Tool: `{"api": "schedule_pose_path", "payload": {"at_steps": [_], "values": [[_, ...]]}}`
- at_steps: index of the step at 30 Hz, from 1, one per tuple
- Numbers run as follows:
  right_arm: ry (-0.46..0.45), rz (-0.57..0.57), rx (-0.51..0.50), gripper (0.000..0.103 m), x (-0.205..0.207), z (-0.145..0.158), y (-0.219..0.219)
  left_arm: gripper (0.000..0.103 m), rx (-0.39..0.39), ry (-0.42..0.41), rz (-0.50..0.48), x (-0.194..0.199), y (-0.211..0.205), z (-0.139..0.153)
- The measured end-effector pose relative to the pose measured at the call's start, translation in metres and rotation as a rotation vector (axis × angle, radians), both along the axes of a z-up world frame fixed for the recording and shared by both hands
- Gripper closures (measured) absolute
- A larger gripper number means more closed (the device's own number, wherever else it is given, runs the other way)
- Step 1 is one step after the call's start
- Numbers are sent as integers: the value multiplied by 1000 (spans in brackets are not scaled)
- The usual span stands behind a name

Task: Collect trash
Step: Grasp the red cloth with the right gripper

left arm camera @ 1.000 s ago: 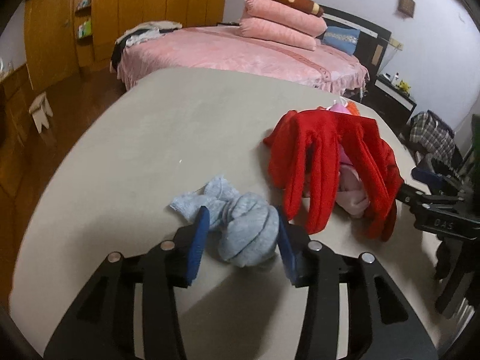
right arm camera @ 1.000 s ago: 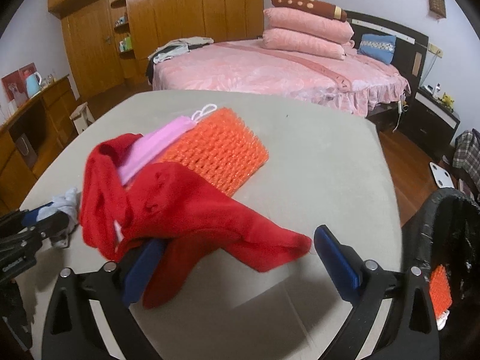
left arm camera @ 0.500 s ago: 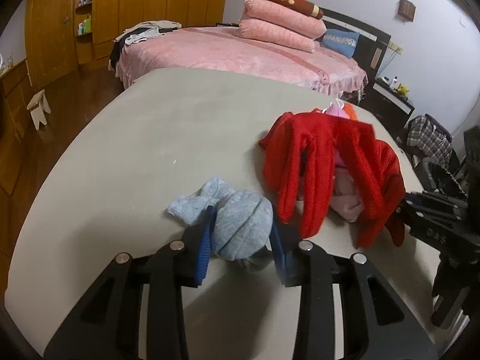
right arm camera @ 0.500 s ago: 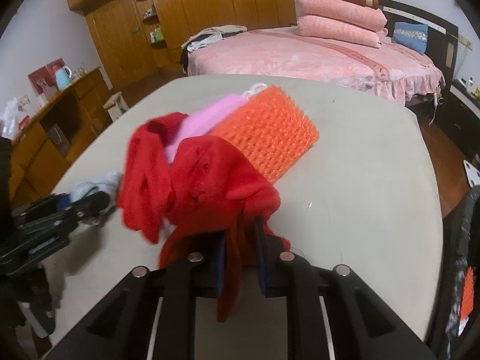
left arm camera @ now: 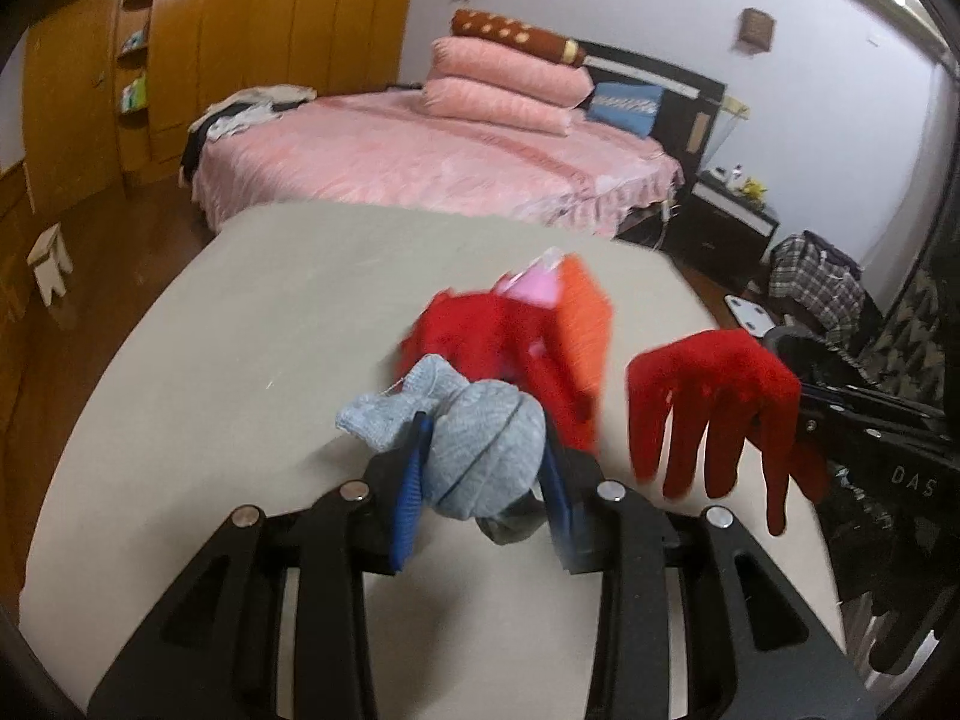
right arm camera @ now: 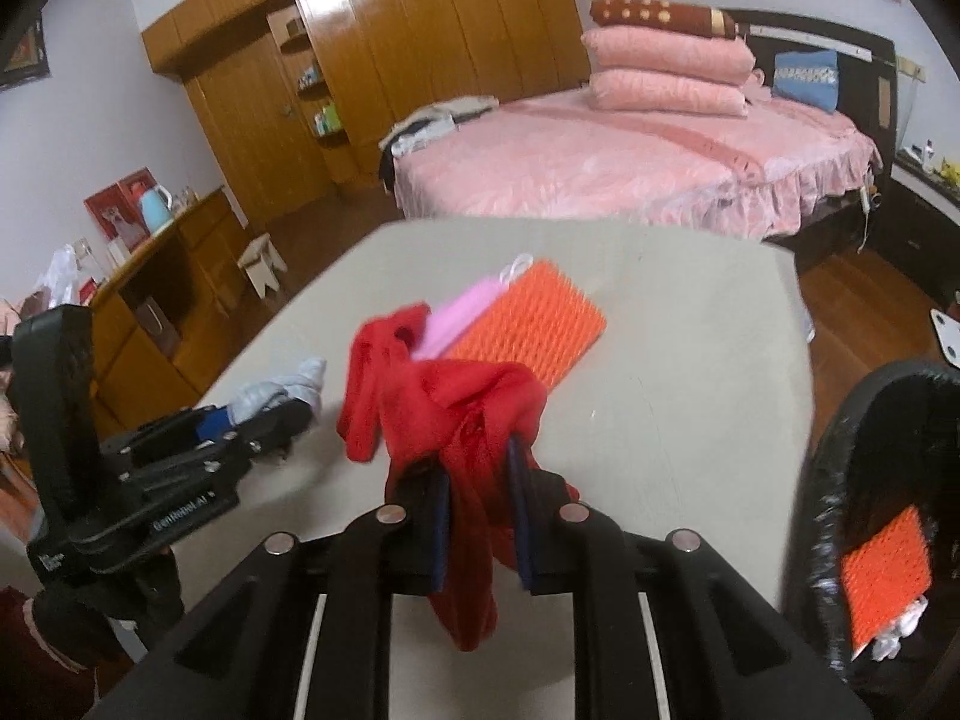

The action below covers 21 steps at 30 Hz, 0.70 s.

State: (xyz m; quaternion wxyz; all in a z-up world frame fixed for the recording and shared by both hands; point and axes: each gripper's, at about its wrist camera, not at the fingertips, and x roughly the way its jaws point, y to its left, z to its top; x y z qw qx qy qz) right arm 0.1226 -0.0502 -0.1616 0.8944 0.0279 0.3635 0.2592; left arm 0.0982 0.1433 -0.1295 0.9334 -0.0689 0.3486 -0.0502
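Both grippers are holding cloth above the table.
The left gripper [left arm camera: 483, 495] is clamping a grey sock ball [left arm camera: 480, 456]; the right gripper [right arm camera: 480, 525] is pinching a red glove [right arm camera: 468, 420], beside the black trash bag [right arm camera: 840, 480], over the beige table [right arm camera: 690, 372].

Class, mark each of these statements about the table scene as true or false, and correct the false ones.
1. The left tongs grip a grey knitted bundle. True.
2. The right tongs stand open and hold nothing. False: they are shut on a red glove.
3. An orange mesh pad lies on the table. True.
4. The black bin beside the table holds nothing. False: an orange piece lies inside.
5. The bed has a blue cover. False: it is pink.
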Motion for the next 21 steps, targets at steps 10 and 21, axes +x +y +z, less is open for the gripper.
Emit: {"api": "schedule_pose_path", "payload": {"at_steps": [10, 21], "values": [[-73, -54, 39, 86, -14, 36, -32, 70, -18, -83, -70, 3, -43, 45], [-112, -170, 44, 86, -22, 55, -92, 70, -18, -109, -174, 9, -99, 59]]}}
